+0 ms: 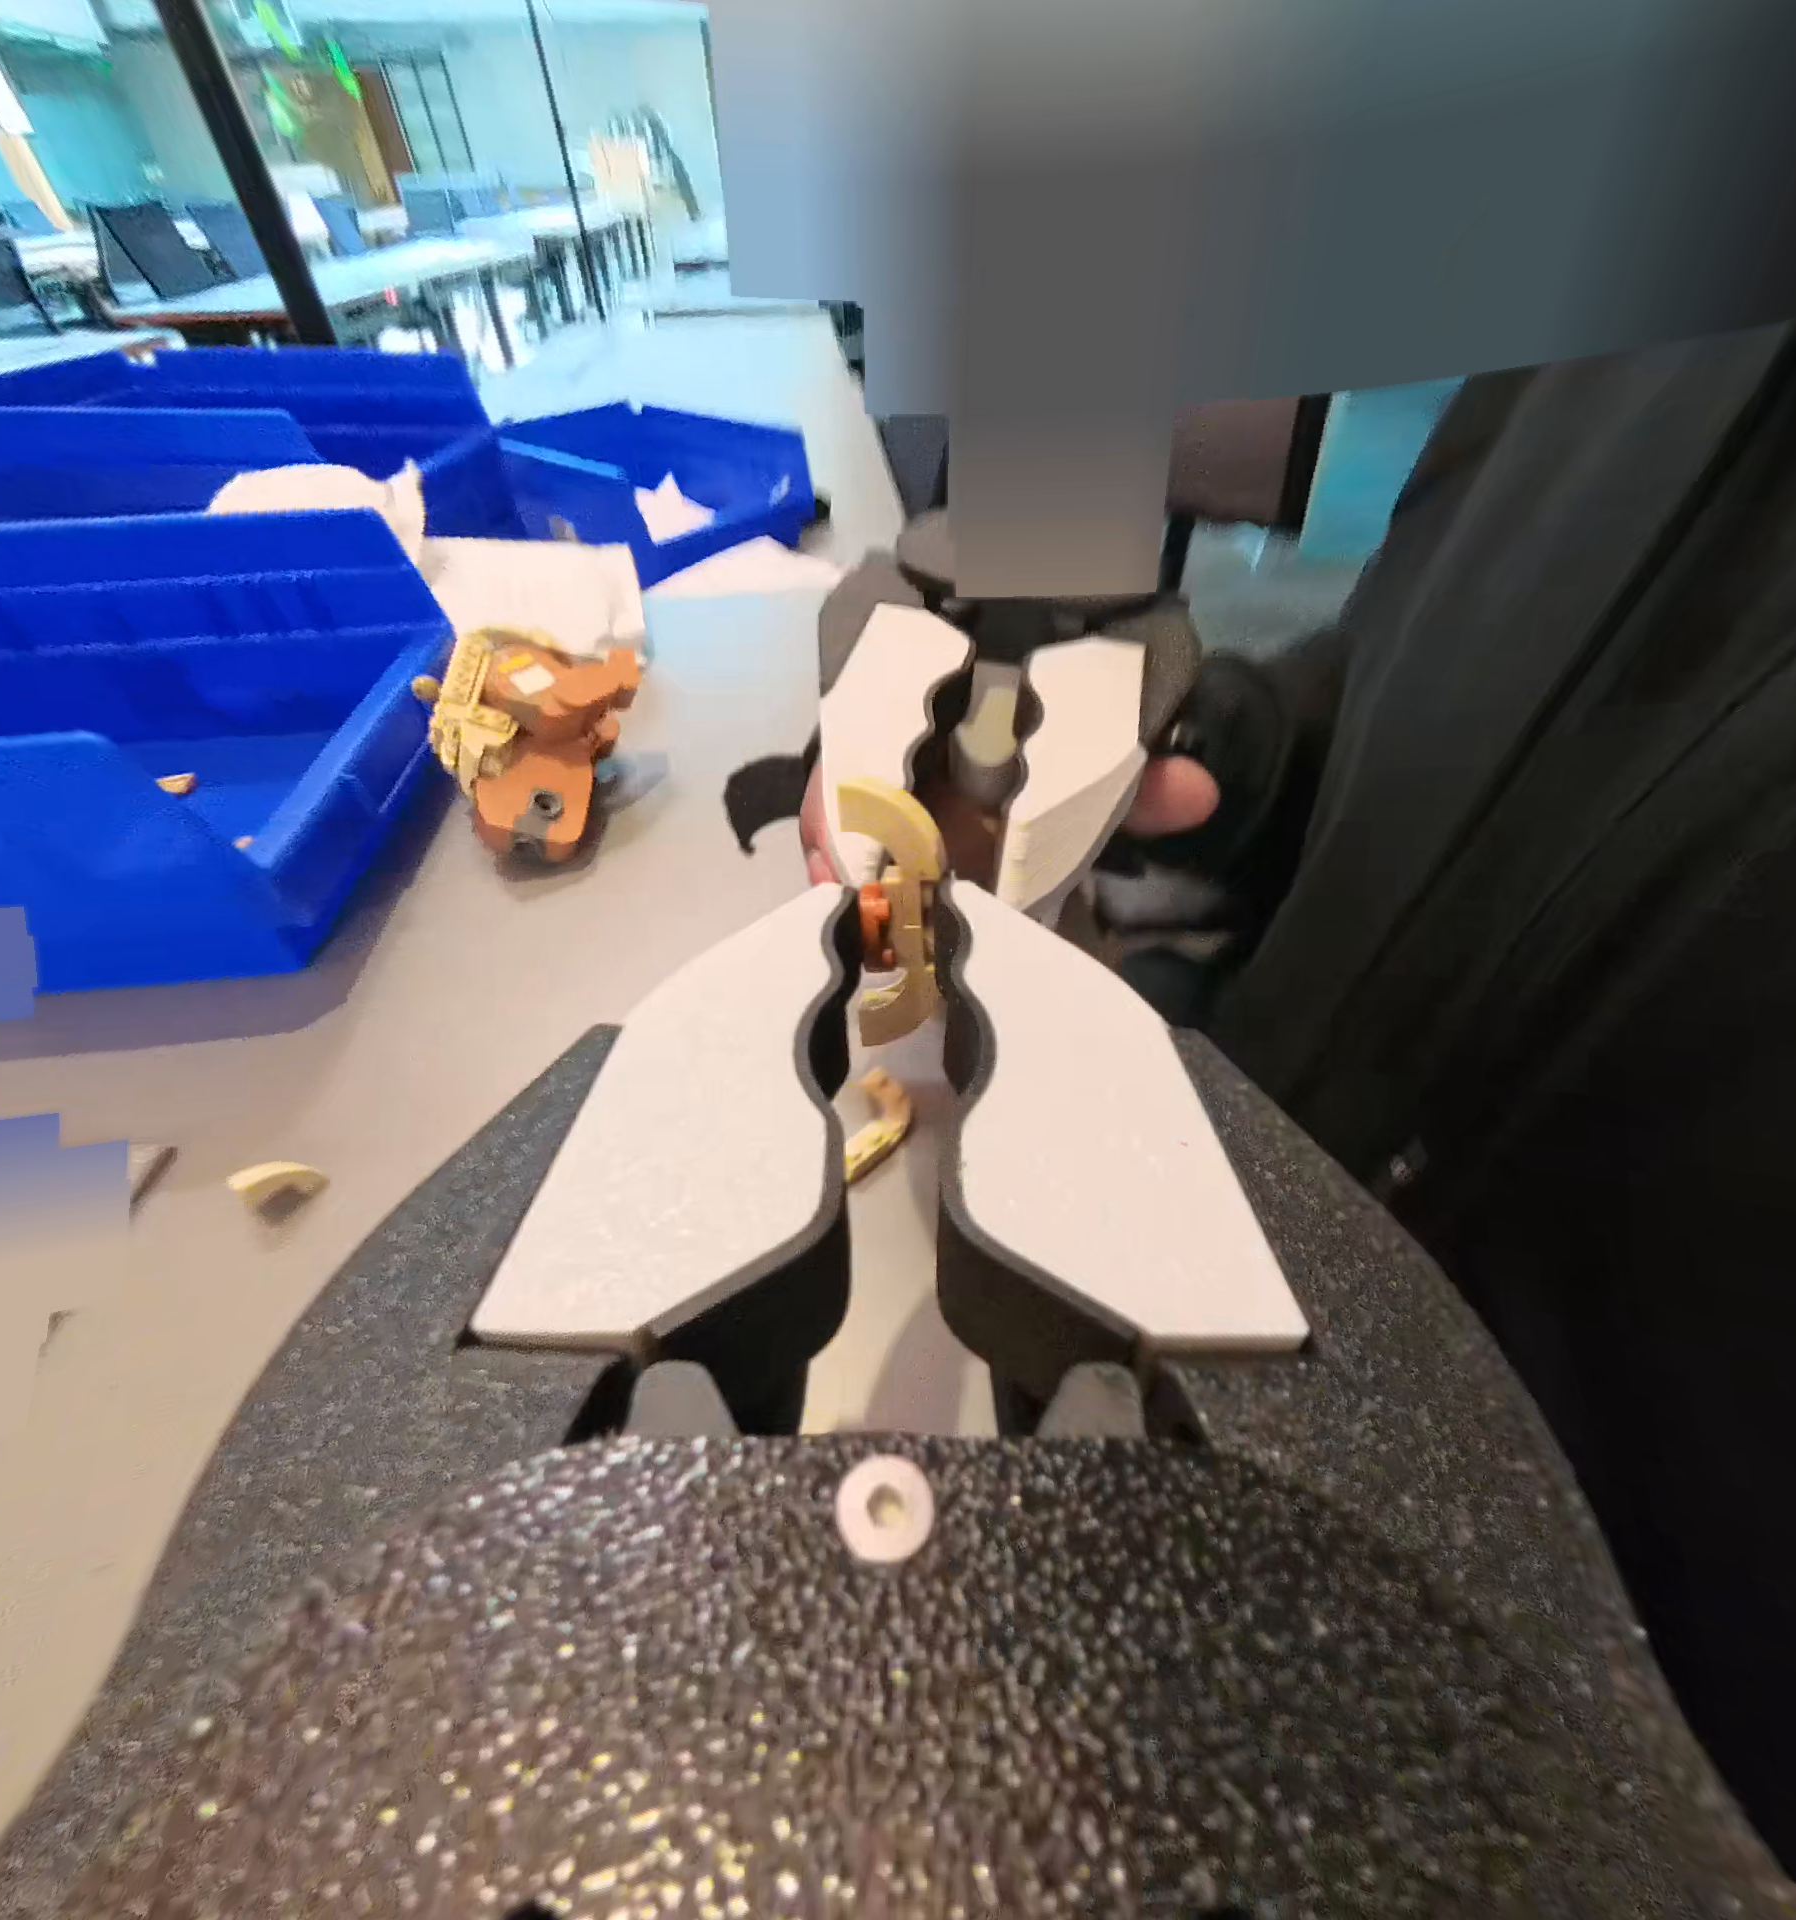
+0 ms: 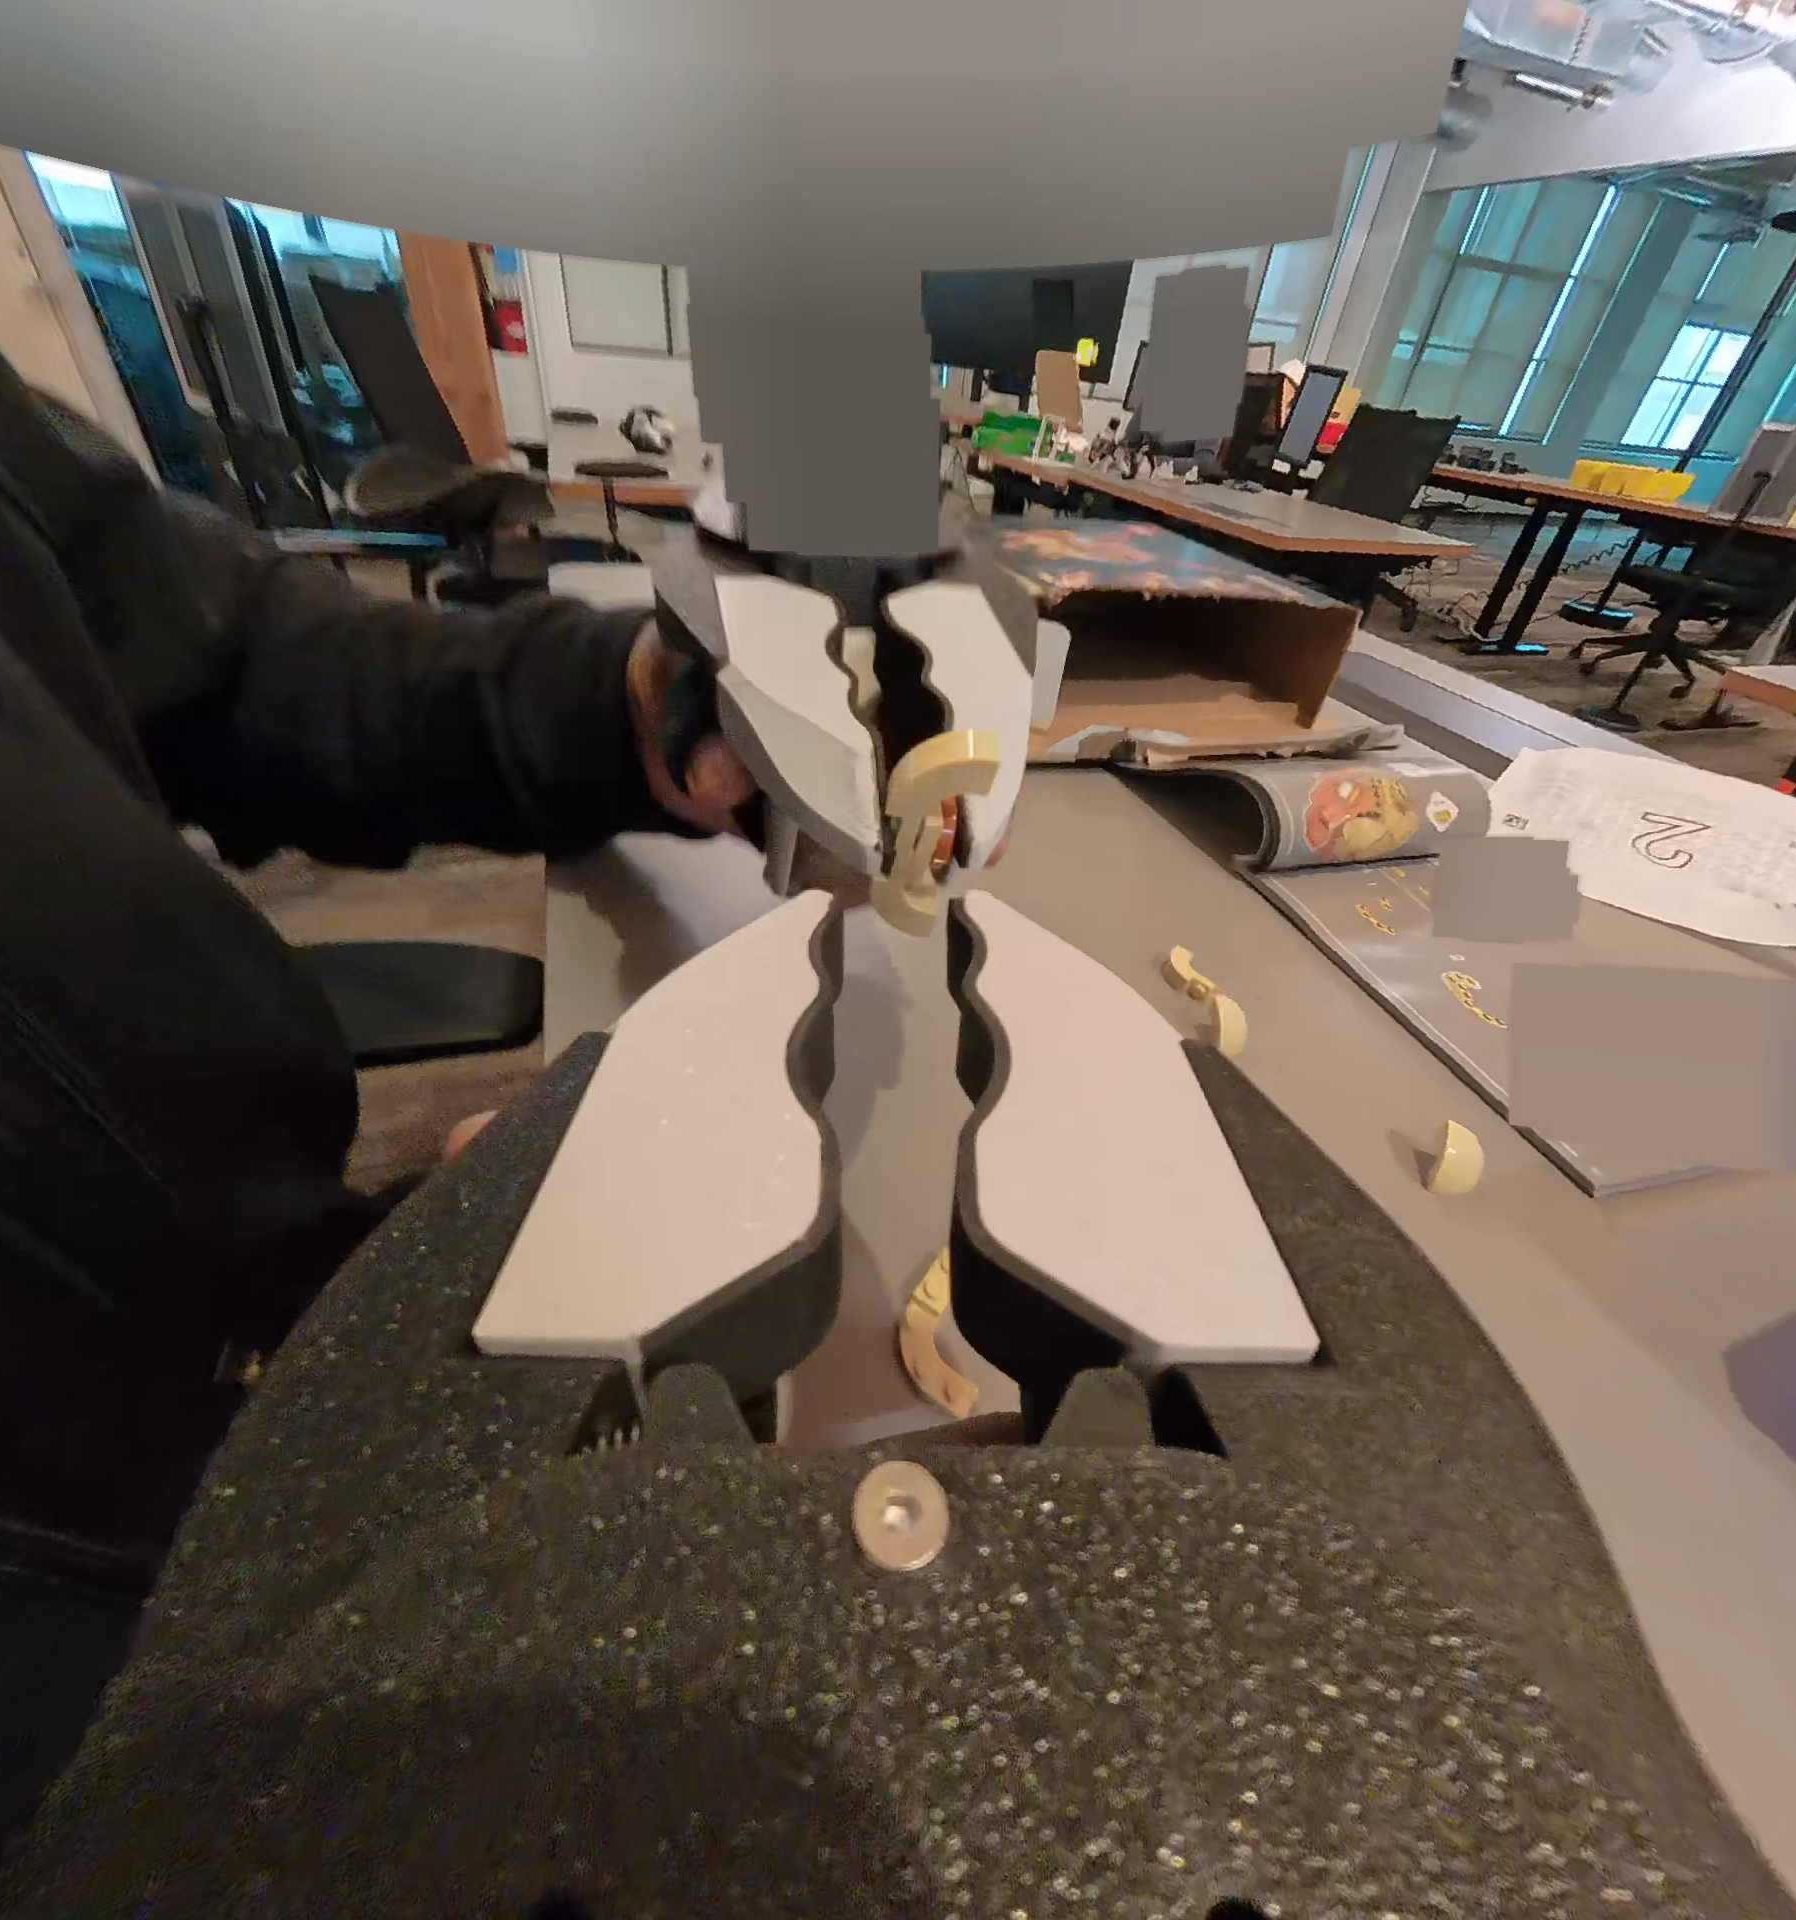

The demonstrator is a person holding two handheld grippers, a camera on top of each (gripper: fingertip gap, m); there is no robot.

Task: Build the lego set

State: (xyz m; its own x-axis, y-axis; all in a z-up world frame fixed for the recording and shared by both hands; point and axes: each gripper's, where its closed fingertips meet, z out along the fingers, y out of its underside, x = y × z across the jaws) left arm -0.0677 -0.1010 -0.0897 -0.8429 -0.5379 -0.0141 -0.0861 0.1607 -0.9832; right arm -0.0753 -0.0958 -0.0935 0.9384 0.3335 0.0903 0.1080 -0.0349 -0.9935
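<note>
At the far left, blue bins (image 1: 177,665) stand on the grey surface (image 1: 603,935), and just to their right lies a brown and tan brick model (image 1: 530,748). A loose tan curved piece (image 1: 276,1187) rests nearer on the surface. In the middle, the left gripper (image 1: 899,935) pinches a small tan and brown brick assembly (image 1: 899,925) at the very tips of its fingers (image 1: 748,1039), both pads pressing its sides; its tan arch sticks up above the tips and another tan curve hangs below. The right gripper (image 2: 894,920) faces it head-on, fingers (image 2: 1070,1039) slightly spread with bare surface between them; the assembly (image 2: 925,831) sits just beyond their tips, not between them. Further right lie small tan curved pieces (image 2: 1211,997), an open booklet (image 2: 1393,862) and a torn cardboard box (image 2: 1185,644).
</note>
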